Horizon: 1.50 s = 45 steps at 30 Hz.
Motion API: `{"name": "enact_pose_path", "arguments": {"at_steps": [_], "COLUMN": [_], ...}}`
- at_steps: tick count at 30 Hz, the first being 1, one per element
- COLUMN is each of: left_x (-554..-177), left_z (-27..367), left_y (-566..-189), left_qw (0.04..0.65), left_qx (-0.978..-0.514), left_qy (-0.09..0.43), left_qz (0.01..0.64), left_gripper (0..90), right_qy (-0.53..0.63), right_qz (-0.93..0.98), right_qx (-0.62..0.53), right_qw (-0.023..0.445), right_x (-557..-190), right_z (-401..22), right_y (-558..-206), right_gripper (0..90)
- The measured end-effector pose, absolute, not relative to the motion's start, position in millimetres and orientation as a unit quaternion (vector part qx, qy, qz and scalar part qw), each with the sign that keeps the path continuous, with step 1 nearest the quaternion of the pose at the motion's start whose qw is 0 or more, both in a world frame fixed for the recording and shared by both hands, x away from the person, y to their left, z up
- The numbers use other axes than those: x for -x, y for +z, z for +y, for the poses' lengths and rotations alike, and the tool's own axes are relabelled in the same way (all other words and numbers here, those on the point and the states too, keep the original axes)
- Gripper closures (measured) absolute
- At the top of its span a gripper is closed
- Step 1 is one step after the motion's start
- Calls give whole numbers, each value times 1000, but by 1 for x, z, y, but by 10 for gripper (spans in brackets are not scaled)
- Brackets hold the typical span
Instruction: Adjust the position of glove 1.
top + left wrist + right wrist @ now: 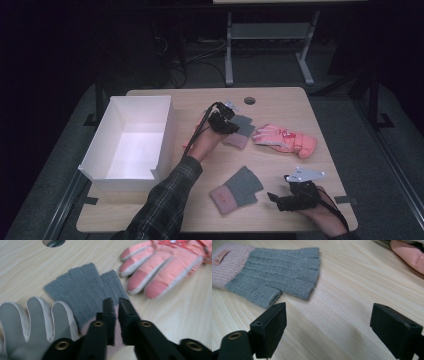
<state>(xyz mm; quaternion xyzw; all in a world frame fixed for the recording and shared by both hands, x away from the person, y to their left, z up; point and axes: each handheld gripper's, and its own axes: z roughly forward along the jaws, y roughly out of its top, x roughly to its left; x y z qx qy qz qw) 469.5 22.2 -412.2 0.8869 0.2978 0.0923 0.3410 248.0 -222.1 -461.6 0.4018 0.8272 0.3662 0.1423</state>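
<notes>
Spreading across most of the high view, a light wooden table [280, 210] is seen, with a round cable hole [250, 100] near its far edge. On its left part an open white box [112, 145] is placed, its far corner close to the table's far edge.

To the right of the box, four gloves are laid. A padded pink glove [285, 140] lies on the right half of the table, its fingers pointed toward the middle. Just beside those fingers a fingerless grey knit glove with a pink cuff [239, 131] is found – in the left gripper view its grey part [85, 292] is spread flat, and the pink glove [160, 267] is seen just beyond it, apart by a narrow strip of wood. A grey-and-white padded glove [30, 322] lies against the knit glove's other side in that view. A second fingerless grey knit glove [236, 190] is laid nearer to the person, well apart from the first; in the right gripper view [279, 275] a small label is seen on its pink cuff.

The left gripper [223, 123] is held by a hand from a plaid sleeve, over the first knit glove. Its jaws [115, 315] are pinched together on the pink cuff – fabric is caught between them.

The right gripper [295, 196] is held low near the table's near right corner, just beside the second knit glove. Its jaws [328, 330] are spread wide apart, with bare wood between them
</notes>
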Motion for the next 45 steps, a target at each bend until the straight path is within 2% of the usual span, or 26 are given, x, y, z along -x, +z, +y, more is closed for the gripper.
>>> {"name": "enact_pose_path", "arguments": {"at_steps": [2, 13, 24, 25, 31, 36, 38, 42, 45], "left_x": [-476, -497, -493, -493, -490, -492, -492, -493, -494], "left_z": [17, -4, -12, -11, -10, -11, -13, -13, -12], "left_y": [-415, -449, -449, -447, -439, -447, -450, -452, -452], "left_qw": [335, 293, 291, 291, 287, 277, 273, 271, 274], "left_qx": [-887, -894, -902, -900, -893, -892, -894, -899, -900], "left_qy": [99, 95, 83, 84, 97, 92, 92, 92, 84], "left_qz": [302, 325, 307, 313, 333, 346, 344, 332, 328], "left_gripper": [895, 896, 895, 884, 664, 592, 600, 678, 779], "right_qy": [366, 372, 372, 371, 372, 372, 372, 372, 372], "right_qz": [828, 829, 829, 829, 828, 828, 828, 828, 828], "right_qx": [-400, -395, -395, -395, -395, -395, -396, -395, -395], "right_qw": [143, 140, 139, 140, 142, 140, 139, 140, 140], "right_x": [-248, -249, -249, -249, -250, -249, -248, -249, -249], "right_z": [-222, -219, -219, -219, -221, -220, -220, -220, -220], "right_y": [-462, -461, -461, -461, -461, -460, -460, -460, -461], "right_gripper": [135, 135, 136, 136, 136, 136, 136, 136, 136]}}
